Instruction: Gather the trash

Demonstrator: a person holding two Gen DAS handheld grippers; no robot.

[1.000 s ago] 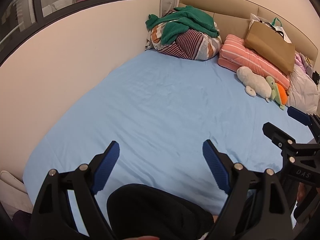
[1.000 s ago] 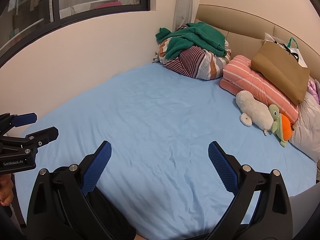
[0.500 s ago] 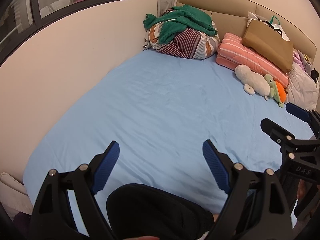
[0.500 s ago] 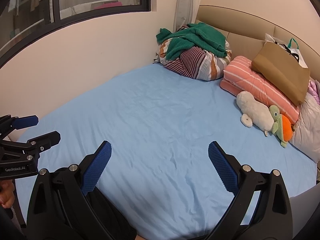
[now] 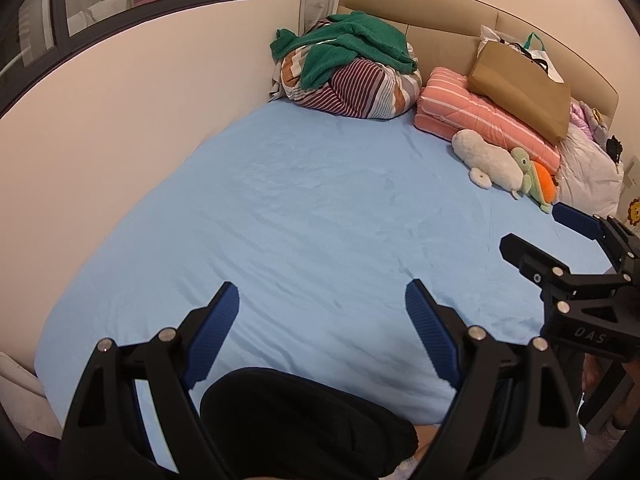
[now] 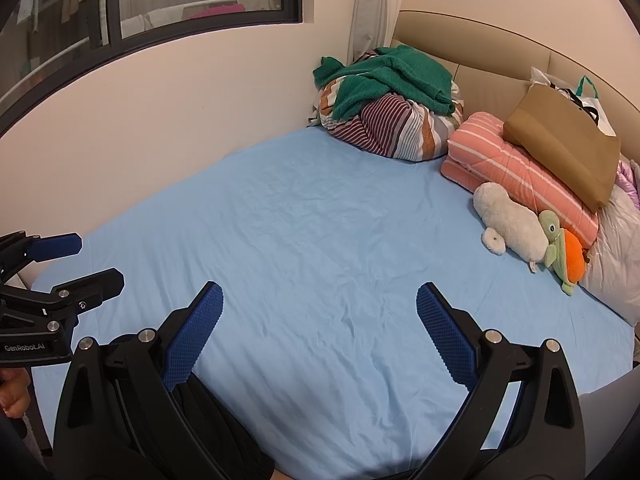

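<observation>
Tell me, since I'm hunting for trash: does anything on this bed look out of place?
No loose trash shows on the blue sheet. Only a brown paper bag lies tipped on the pink striped blanket by the headboard.

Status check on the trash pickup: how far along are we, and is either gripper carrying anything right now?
Nothing looks collected yet. Both the left gripper and the right gripper are open and empty above the blue bed sheet, which shows no obvious litter. The only candidates are by the headboard: a brown paper bag and a white plastic bag beside the plush toys. Whether those are trash I cannot tell; all pickup remains.
</observation>
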